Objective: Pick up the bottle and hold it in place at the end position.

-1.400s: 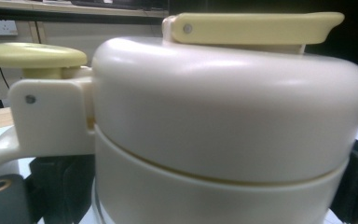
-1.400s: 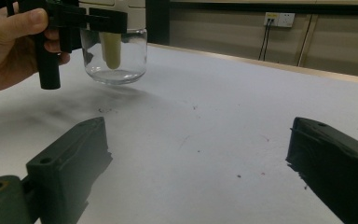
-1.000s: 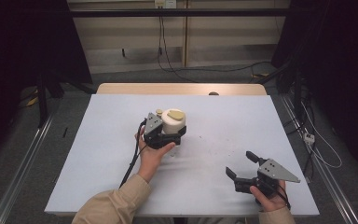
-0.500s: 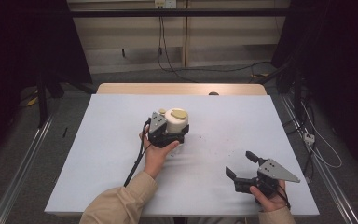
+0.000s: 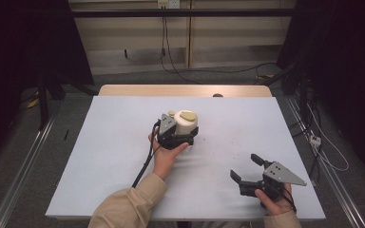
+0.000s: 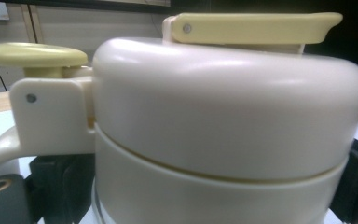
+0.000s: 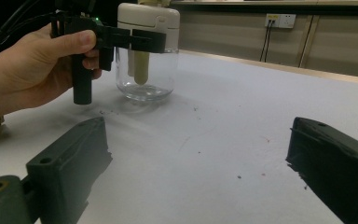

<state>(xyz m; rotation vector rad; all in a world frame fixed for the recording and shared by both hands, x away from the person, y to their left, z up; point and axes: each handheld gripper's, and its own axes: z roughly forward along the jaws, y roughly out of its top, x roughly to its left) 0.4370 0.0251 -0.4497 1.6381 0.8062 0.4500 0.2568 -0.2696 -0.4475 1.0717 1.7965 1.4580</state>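
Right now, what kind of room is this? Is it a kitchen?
Probably not a kitchen; more likely a lab or recording room. A bare white table stands between dark curtains, cables trail over the floor, and a person's hand-held left gripper clamps a lidded glass jar.

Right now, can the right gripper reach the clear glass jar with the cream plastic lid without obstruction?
Probably yes. The right gripper stands open, and bare white table lies between it and the clear glass jar with the cream plastic lid. The left gripper already clamps the lid, so only the jar's near side stays free.
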